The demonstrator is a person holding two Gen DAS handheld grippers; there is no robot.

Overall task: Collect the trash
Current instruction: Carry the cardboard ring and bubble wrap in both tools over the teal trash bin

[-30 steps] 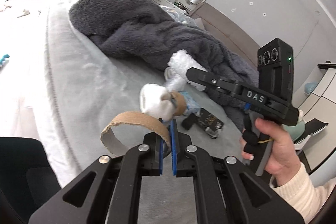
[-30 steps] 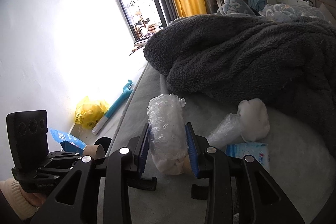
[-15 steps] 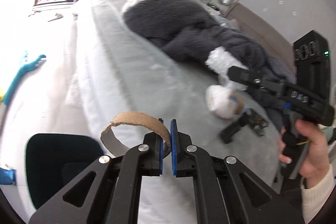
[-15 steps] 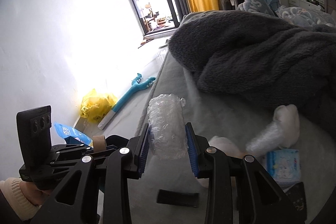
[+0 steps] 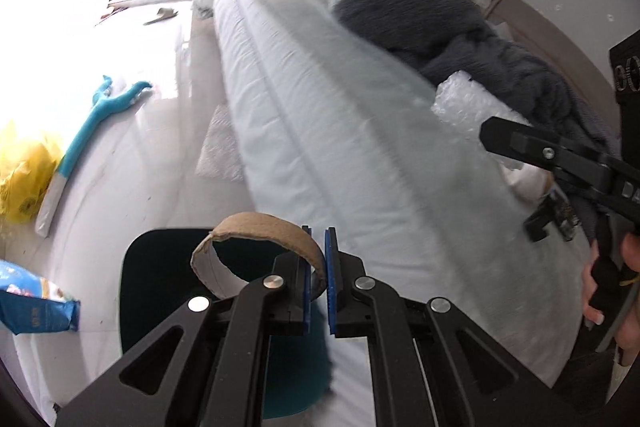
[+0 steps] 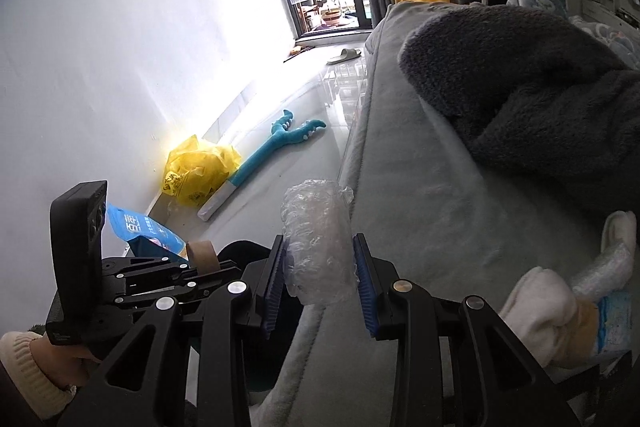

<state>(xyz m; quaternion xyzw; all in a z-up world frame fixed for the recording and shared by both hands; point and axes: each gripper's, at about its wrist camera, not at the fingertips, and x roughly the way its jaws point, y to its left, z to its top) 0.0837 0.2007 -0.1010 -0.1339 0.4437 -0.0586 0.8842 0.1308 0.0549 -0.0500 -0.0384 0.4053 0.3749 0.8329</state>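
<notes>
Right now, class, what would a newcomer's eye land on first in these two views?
The left gripper pinches a torn brown cardboard ring above a dark bin beside the bed. The right gripper clamps a crumpled clear bubble-wrap wad. A bright yellow plastic bag glows against the wall.

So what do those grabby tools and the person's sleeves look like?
Both tools, left and right, are black with cut-out arms, silver rivets and blue ribbed pads. Each carries a boxy black camera block on top. The sleeve cuff is cream ribbed knit.
</notes>
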